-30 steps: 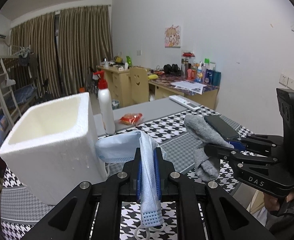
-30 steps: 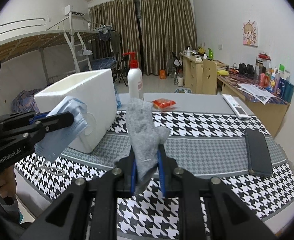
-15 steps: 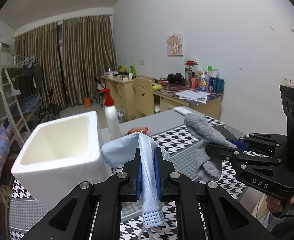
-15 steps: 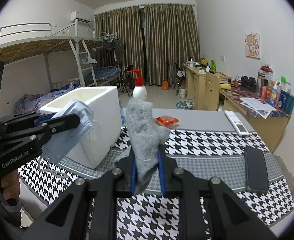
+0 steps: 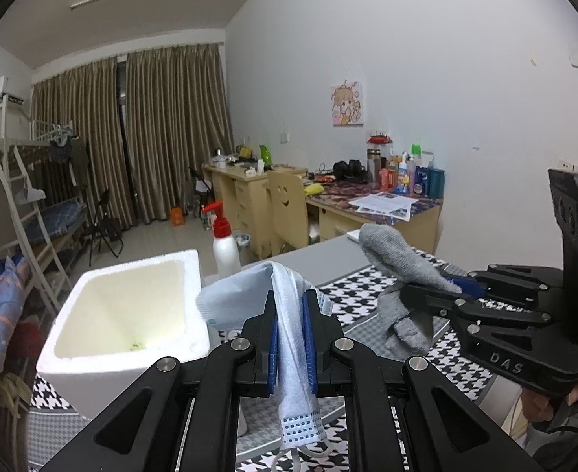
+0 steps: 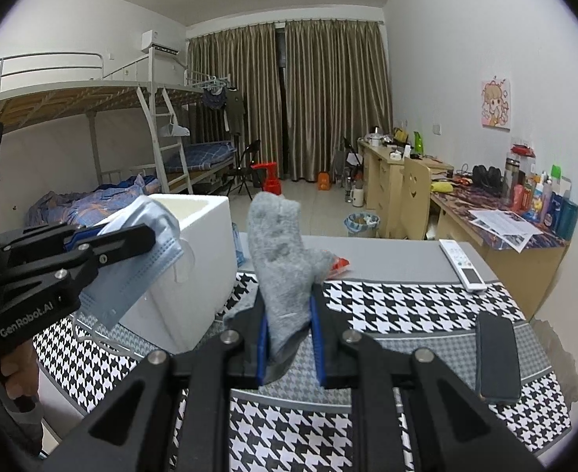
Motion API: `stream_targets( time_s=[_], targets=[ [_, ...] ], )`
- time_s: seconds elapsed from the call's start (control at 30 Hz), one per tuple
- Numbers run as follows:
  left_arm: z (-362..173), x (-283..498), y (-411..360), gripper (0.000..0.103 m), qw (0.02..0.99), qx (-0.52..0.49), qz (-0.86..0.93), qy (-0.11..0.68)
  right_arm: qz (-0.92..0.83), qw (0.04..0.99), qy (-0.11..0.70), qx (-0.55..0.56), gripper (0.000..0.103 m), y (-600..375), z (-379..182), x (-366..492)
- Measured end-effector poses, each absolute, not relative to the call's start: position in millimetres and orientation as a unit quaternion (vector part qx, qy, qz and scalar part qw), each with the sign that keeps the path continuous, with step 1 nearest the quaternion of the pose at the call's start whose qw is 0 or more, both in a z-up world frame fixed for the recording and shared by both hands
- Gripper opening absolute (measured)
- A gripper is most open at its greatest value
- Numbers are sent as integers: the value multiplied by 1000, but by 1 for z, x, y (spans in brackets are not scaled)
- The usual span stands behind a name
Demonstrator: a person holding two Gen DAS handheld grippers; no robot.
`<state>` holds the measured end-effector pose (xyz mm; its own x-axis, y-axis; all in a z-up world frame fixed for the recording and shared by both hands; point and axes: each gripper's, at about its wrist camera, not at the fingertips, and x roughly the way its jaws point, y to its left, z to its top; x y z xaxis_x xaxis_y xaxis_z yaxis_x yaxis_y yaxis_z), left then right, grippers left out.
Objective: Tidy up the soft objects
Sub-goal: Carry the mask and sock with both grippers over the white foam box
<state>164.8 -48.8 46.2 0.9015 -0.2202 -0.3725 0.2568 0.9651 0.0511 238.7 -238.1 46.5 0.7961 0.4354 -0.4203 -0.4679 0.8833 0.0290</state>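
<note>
My left gripper [image 5: 291, 306] is shut on a light blue face mask [image 5: 289, 338], held in the air above the table, right of the open white foam box [image 5: 131, 314]. The mask also shows in the right wrist view [image 6: 143, 259], with the left gripper [image 6: 147, 236] beside the foam box [image 6: 198, 259]. My right gripper [image 6: 289, 314] is shut on a grey sock [image 6: 283, 259] that stands up from the jaws. The sock also shows in the left wrist view [image 5: 399, 267], with the right gripper [image 5: 426, 295] to the right of the mask.
On the houndstooth tablecloth [image 6: 407, 306] lie a black phone [image 6: 497, 354], a white remote [image 6: 462, 263] and a red snack packet [image 6: 338, 265]. A red-capped white pump bottle [image 5: 225, 247] stands behind the box. A desk, a chair and a bunk bed stand behind.
Both grippers have risen with the mask and the sock in them. The table and the foam box sit lower in both views, and the box's inside now shows.
</note>
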Motion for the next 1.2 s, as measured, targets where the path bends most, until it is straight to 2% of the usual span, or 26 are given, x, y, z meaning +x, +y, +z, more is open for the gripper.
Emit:
stream_targets(
  time_s=[1.2],
  targets=[
    [82,178,-22,12,988,48,-56,137,272,945,175,-38,22,-216,80,255]
  ],
)
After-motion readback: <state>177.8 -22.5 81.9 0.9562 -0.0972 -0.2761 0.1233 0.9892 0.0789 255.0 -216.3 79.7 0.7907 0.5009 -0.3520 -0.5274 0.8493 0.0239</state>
